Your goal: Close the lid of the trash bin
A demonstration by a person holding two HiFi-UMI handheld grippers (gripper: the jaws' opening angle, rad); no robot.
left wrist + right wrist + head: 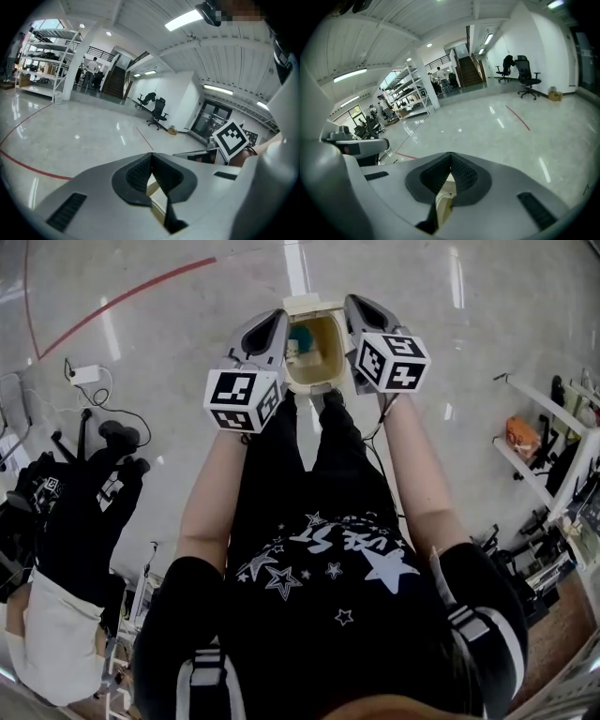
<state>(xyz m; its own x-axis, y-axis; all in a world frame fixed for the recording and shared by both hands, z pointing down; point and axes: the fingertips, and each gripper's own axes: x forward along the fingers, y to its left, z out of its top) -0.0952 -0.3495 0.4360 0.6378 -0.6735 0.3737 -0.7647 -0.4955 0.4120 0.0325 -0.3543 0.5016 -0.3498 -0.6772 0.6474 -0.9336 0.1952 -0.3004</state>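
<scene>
While its lid (309, 305) stands raised at the far rim, the trash bin (330, 345) sits open on the pale floor (187, 343) just beyond the person's legs, something teal (301, 339) inside; the left gripper (275, 319) is close at its left side, the right gripper (362, 306) close at its right, whether touching I cannot tell; both pairs of jaws are pressed tip to tip, holding nothing; a red line (122, 304) curves across the floor further left
</scene>
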